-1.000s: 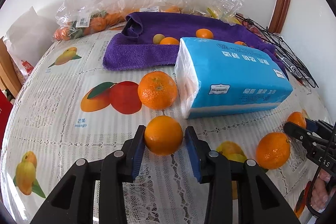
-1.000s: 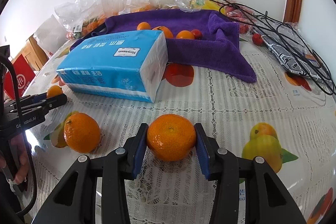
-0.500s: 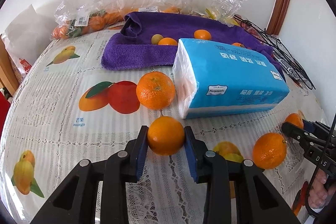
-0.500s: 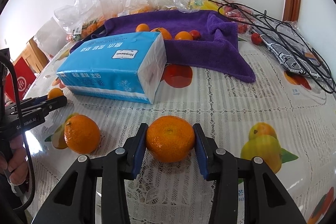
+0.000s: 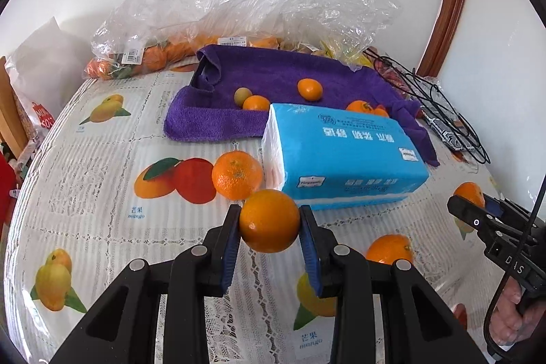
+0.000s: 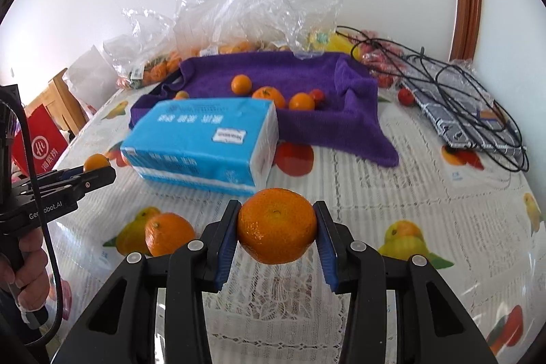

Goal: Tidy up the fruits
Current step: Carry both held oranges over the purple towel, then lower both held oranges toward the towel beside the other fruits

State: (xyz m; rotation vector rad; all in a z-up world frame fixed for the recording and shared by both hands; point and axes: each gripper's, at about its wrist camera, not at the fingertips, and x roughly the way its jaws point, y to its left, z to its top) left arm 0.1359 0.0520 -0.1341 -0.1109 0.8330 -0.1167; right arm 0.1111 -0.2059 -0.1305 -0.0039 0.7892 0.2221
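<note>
The blue tissue pack (image 5: 344,156) lies across the middle of the table (image 5: 102,193), blocking the straight way to the purple towel (image 5: 273,81). Loose oranges (image 5: 237,174) (image 6: 169,232) sit beside it. Bare cloth lies open at the pack's far sides; cables (image 6: 471,98) crowd the right edge.

Looked like a home dining spot. Table wore a fruit-print lace cloth (image 5: 102,132); grocery bags (image 5: 163,23) and tissue pack (image 5: 344,159) lay near its far edge.
</note>
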